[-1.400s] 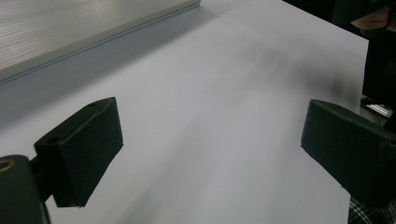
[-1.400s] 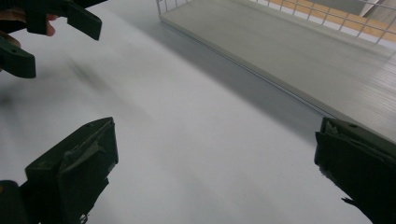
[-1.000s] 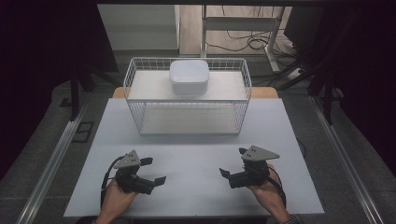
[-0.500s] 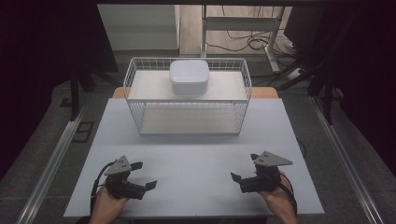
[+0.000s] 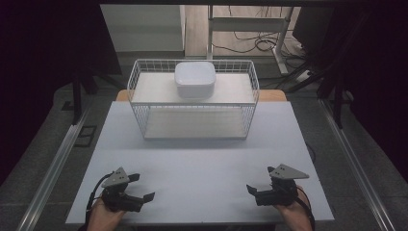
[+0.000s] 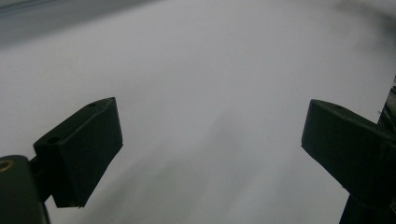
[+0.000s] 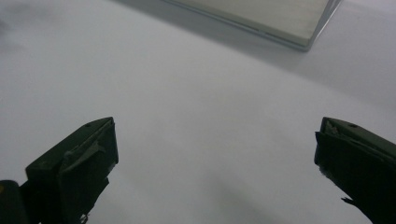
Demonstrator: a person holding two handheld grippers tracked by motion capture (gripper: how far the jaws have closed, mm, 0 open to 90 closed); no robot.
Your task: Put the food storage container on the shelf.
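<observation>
Dark room all round, cables on the floor behind, and a pale grey table (image 5: 202, 163) lit in the middle. Wire basket (image 5: 139, 91) standing at the far edge of the table, centred, long side facing the near edge. White lidded box (image 5: 195, 79) sitting up on the basket's upper shelf, about midway along it, nearer the back. Lower shelf of the basket bare and pale.

Down at the near edge now: left gripper (image 5: 142, 187) low over the near left corner, held in a hand (image 5: 103, 216) coming up from the bottom, grey three-cornered plate on top, jaws spread wide apart and clamped on nothing. Same story from the left gripper view: left gripper (image 6: 210, 144) with both black jaws far out at the sides, just blank table between them.

Right gripper (image 5: 257, 190) over the near right corner, mirror of the other, jaws pointing inward toward the table's middle, hand (image 5: 293, 214) beneath it. Jaws parted wide as well, holding nothing. Right gripper view: right gripper (image 7: 215, 154) gaping over bare table, with the basket's pale base board (image 7: 275, 16) slanting across the top edge.

Both grippers well apart from each other and well apart from basket and box.
</observation>
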